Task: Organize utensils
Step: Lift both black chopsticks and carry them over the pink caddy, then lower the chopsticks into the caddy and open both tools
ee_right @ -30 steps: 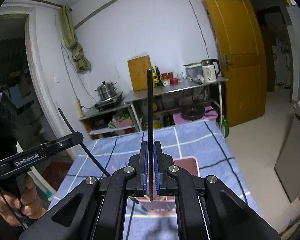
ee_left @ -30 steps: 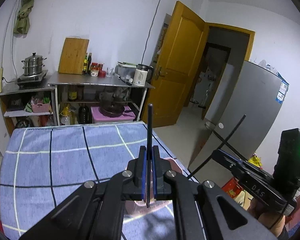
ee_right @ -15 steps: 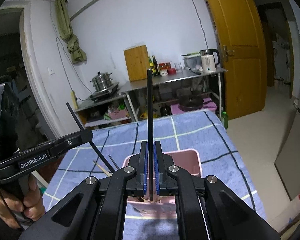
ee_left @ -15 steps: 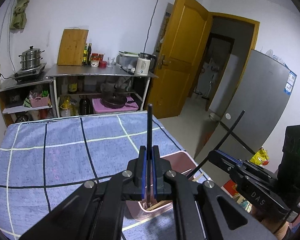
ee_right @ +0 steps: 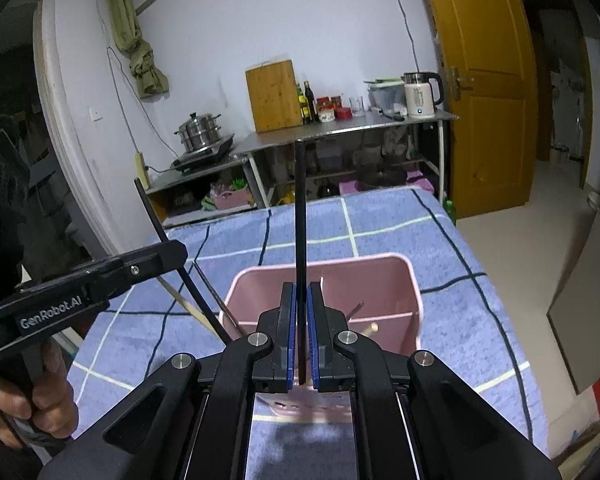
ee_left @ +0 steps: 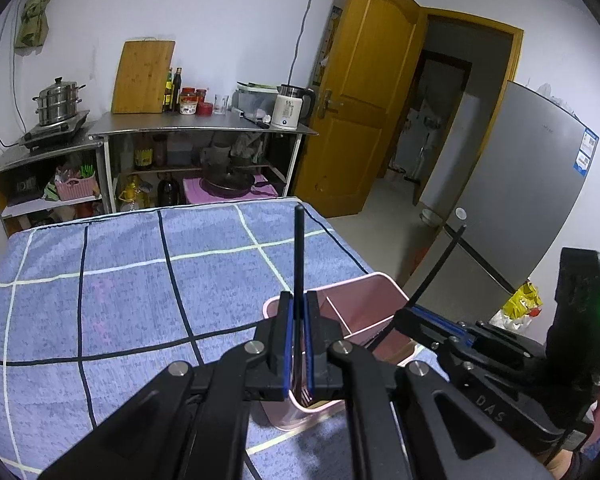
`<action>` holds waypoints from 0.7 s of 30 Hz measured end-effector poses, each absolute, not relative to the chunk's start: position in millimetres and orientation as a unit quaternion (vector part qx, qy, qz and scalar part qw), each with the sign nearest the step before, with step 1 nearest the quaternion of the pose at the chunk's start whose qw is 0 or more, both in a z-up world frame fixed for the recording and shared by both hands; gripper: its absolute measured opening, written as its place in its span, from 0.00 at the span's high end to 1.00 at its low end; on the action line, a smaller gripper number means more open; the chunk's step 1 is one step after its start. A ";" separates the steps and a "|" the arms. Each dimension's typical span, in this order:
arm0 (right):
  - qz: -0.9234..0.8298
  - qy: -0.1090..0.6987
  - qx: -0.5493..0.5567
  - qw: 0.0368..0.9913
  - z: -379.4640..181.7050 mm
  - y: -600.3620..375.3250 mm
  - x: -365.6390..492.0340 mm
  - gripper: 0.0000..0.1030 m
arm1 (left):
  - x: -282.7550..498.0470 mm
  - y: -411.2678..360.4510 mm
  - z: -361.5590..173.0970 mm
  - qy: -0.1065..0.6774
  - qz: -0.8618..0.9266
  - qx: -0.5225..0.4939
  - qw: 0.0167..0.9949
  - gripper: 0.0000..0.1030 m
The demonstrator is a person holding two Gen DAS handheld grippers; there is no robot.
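Note:
A pink divided utensil bin (ee_right: 416, 292) stands on the blue checked tablecloth (ee_right: 380, 220); it also shows in the left wrist view (ee_left: 380, 284). My left gripper (ee_left: 296, 312) is shut on a black chopstick (ee_left: 299, 248) that points upward above the bin's left end. My right gripper (ee_right: 301, 300) is shut on another black chopstick (ee_right: 300, 208), held upright over the bin's near side. The left gripper and its chopstick (ee_right: 172, 240) show at the left of the right wrist view. Wooden and dark chopsticks (ee_right: 360, 316) lie inside the bin.
Two chopsticks (ee_right: 204, 288) lean by the bin's left wall. Behind the table stand a steel shelf (ee_left: 204, 128) with a cutting board, bottles and a kettle, and a steamer pot (ee_left: 58, 100). A yellow door (ee_left: 360, 92) and a grey fridge (ee_left: 532, 184) stand at the right.
Both grippers have tilted and come down toward the pink bin, which now fills more of both views. Each still holds its black chopstick.

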State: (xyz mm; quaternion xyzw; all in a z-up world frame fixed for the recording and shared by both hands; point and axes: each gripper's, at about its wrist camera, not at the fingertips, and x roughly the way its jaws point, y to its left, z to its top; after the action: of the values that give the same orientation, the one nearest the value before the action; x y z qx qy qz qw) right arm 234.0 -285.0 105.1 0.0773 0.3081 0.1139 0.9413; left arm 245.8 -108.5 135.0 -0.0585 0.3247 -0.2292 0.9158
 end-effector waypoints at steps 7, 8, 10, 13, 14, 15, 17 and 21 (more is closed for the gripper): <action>0.114 0.323 0.079 0.936 95.7 -284.9 234.1 0.95 | 241.5 -106.8 136.6 0.322 -0.233 -0.052 0.916 0.95; 0.113 0.323 0.079 0.937 95.8 -285.6 233.9 0.95 | 240.2 -105.9 137.3 0.321 -0.233 -0.052 0.917 0.95; 0.111 0.320 0.080 0.938 98.3 -286.5 231.3 0.94 | 237.5 -104.2 139.7 0.318 -0.232 -0.053 0.918 0.94; 0.110 0.312 0.079 0.941 103.8 -288.1 226.6 0.93 | 234.1 -100.3 144.9 0.312 -0.231 -0.057 0.920 0.94; 0.110 0.310 0.079 0.941 105.4 -288.9 224.2 0.93 | 232.5 -99.2 146.7 0.310 -0.231 -0.058 0.921 0.94; 0.109 0.307 0.079 0.942 107.4 -289.1 222.6 0.92 | 230.9 -97.9 148.7 0.307 -0.231 -0.058 0.922 0.94; 0.107 0.302 0.080 0.944 112.3 -290.8 218.1 0.91 | 227.2 -93.8 152.9 0.302 -0.229 -0.059 0.924 0.92; 0.102 0.294 0.083 0.947 121.0 -294.2 211.2 0.90 | 217.4 -85.7 159.1 0.292 -0.228 -0.065 0.926 0.90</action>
State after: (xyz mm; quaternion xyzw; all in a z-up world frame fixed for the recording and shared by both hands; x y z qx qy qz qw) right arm 211.2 -294.2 121.0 0.0830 0.2935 0.1024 0.9468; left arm 217.4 -85.7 159.1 -0.0651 0.2923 -0.2280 0.9264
